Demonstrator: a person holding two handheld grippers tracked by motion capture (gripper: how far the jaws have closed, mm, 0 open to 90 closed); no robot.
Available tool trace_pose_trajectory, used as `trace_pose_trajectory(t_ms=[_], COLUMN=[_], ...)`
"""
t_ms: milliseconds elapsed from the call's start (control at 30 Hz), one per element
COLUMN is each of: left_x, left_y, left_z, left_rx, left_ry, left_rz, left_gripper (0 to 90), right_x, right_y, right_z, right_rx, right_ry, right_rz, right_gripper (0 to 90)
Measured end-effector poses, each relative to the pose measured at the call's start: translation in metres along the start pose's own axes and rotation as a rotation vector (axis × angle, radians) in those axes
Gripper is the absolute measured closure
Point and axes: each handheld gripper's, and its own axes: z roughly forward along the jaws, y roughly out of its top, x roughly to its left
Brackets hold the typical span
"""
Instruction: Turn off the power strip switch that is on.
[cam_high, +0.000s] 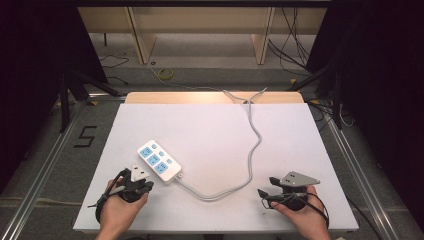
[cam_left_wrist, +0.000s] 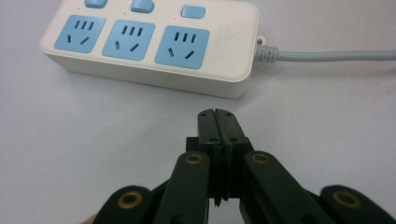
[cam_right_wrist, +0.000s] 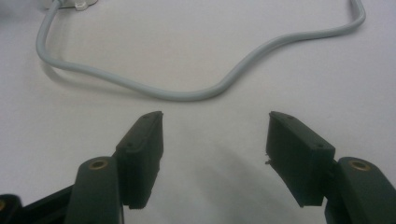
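A white power strip (cam_high: 159, 161) with three blue sockets and blue switches lies left of the table's middle; the left gripper view shows the power strip (cam_left_wrist: 154, 42) close ahead. Its grey cable (cam_high: 248, 167) loops toward the front, then runs to the far edge. My left gripper (cam_high: 145, 187) rests near the front left, just short of the strip, its jaws shut with nothing between them (cam_left_wrist: 218, 116). At the front right my right gripper (cam_high: 264, 196) stands open and empty (cam_right_wrist: 215, 140), a bend of the cable (cam_right_wrist: 187, 93) lying just beyond its fingertips.
The white table (cam_high: 200, 125) has a wooden strip along its far edge. Aluminium rails (cam_high: 45, 160) run along both sides on the floor. Loose cables (cam_high: 295, 45) and wooden furniture legs (cam_high: 142, 42) stand beyond the table.
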Motion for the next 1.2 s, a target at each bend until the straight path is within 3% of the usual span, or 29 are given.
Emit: trace_pose_trajectory(t_ms=[1200], left_x=[0.005], left_y=[0.025], left_z=[0.002], left_rx=[0.003], left_ry=[0.012], left_rz=[-0.013], left_gripper=[89.5], right_x=[0.001], right_y=[0.0], right_z=[0.0], right_rx=[-0.001], right_ry=[0.001], right_rz=[-0.003], right_gripper=[37.6])
